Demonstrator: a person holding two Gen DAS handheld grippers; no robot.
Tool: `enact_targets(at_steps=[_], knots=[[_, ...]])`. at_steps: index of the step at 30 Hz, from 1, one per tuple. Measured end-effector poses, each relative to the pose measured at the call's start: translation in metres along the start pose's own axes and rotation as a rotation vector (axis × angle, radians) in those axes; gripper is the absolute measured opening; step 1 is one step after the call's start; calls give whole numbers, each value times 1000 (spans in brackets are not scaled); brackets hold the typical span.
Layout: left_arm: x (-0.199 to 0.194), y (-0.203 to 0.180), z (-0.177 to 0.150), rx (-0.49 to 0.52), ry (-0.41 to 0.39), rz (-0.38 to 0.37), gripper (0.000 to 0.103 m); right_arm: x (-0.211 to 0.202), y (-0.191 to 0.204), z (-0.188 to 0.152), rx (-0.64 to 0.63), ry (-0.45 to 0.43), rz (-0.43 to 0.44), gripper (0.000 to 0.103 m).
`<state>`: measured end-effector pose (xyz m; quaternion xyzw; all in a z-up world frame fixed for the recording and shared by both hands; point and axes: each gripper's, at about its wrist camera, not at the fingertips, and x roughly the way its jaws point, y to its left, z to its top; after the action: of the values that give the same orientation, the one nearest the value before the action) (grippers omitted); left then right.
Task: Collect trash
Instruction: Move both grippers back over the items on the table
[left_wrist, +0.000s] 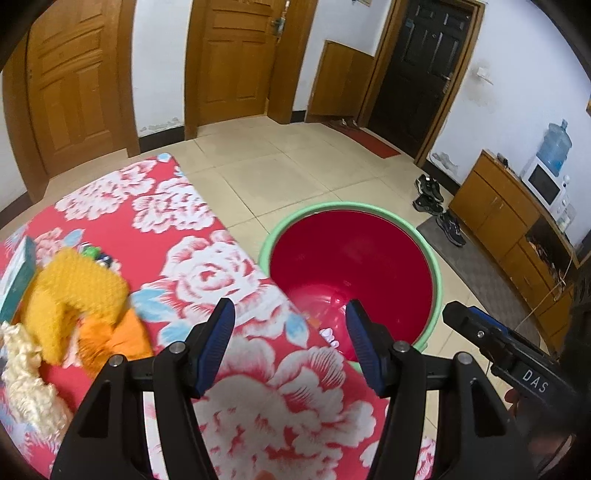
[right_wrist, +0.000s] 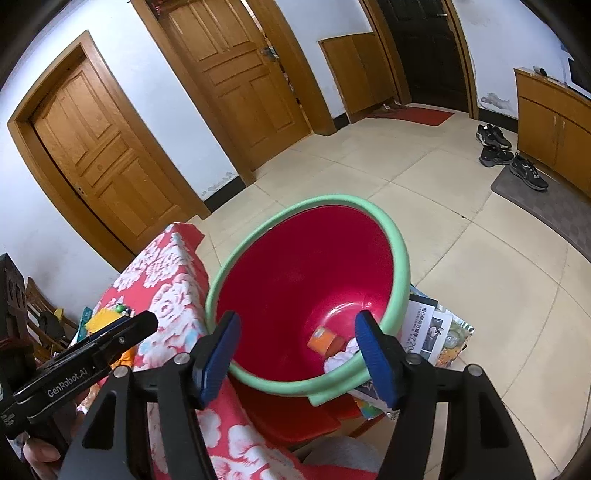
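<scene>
Both tools are empty, jaws parted: the left gripper (left_wrist: 290, 343) hangs over the floral cloth (left_wrist: 192, 266), the right gripper (right_wrist: 297, 354) over the red bin (right_wrist: 306, 280), where an orange scrap (right_wrist: 322, 339) and white scrap (right_wrist: 341, 358) lie at the bottom. Remaining trash, judging by the yellow knit piece (left_wrist: 74, 291) and cream fluff (left_wrist: 26, 373), sits at nine o'clock from the left gripper. Best to swing left, approach low, and pinch one piece cleanly. Both tools tilt downward.

red bucket (right_wrist: 295, 280) with green rim, red-and-white floral cloth (left_wrist: 207, 273), yellow knit (left_wrist: 74, 291)
</scene>
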<state>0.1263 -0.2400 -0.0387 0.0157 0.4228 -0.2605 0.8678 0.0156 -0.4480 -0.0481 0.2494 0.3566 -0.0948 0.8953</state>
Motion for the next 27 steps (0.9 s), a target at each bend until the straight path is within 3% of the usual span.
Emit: enact_targets(at_steps=[20, 27], knots=[[-64, 74, -28, -154, -66, 144, 63, -22, 54, -22, -78, 15, 81, 77], [-78, 106, -36, -205, -88, 223, 71, -22, 69, -27, -104, 32, 99, 79]])
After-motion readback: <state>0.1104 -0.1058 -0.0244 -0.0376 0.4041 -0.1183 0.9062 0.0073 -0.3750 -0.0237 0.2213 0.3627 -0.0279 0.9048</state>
